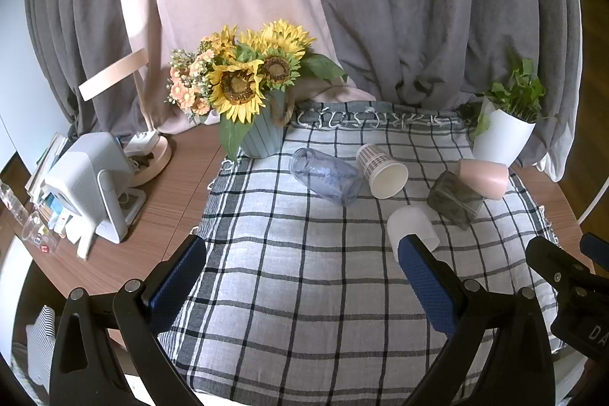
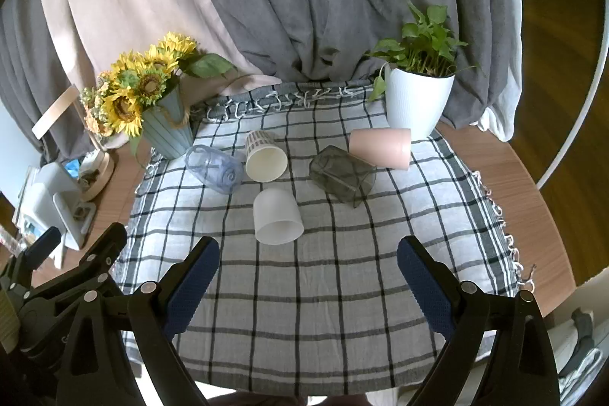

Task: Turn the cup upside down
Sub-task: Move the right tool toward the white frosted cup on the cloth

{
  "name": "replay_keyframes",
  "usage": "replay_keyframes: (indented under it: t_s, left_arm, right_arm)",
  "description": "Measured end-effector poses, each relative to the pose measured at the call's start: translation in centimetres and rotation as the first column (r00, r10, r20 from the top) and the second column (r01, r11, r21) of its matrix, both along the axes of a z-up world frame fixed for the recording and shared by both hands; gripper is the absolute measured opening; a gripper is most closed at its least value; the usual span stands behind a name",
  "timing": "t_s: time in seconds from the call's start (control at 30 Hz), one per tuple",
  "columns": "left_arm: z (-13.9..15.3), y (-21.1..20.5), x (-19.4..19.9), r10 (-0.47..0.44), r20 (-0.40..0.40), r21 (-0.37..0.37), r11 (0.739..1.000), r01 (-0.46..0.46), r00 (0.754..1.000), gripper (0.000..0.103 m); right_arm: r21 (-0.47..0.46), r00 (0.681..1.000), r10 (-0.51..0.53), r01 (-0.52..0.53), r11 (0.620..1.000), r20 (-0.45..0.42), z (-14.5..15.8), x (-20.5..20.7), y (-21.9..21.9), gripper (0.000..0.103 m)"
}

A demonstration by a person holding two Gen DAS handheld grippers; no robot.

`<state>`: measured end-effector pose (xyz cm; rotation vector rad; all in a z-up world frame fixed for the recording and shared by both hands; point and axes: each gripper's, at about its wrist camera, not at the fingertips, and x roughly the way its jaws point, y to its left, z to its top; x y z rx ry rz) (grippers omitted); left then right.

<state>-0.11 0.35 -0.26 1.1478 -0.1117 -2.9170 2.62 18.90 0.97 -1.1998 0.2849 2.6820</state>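
Note:
Several cups lie on their sides on the checked cloth (image 2: 304,292). A white cup (image 2: 276,216) lies nearest, mouth toward me; it also shows in the left wrist view (image 1: 411,223), partly behind a finger. Behind it lie a clear blue glass (image 2: 214,168) (image 1: 326,175), a plaid paper cup (image 2: 264,156) (image 1: 381,170), a dark smoky glass (image 2: 342,174) (image 1: 455,198) and a pink cup (image 2: 380,147) (image 1: 483,177). My right gripper (image 2: 308,269) is open and empty, just in front of the white cup. My left gripper (image 1: 304,265) is open and empty, to its left.
A sunflower vase (image 2: 167,128) stands at the cloth's back left and a white plant pot (image 2: 416,101) at the back right. A lamp and a white device (image 1: 91,181) stand on the wooden table (image 1: 160,215) at the left. Grey curtains hang behind.

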Motion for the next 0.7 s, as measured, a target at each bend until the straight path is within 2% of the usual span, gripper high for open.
replay_keyframes:
  t_s: [0.7]
  left_arm:
    - [-0.15, 0.13, -0.28, -0.004, 0.005, -0.004, 1.0, 0.004, 1.0, 0.103]
  right_arm:
    - [-0.005, 1.0, -0.005, 0.005, 1.0, 0.011, -0.4, -0.73, 0.11, 0.095]
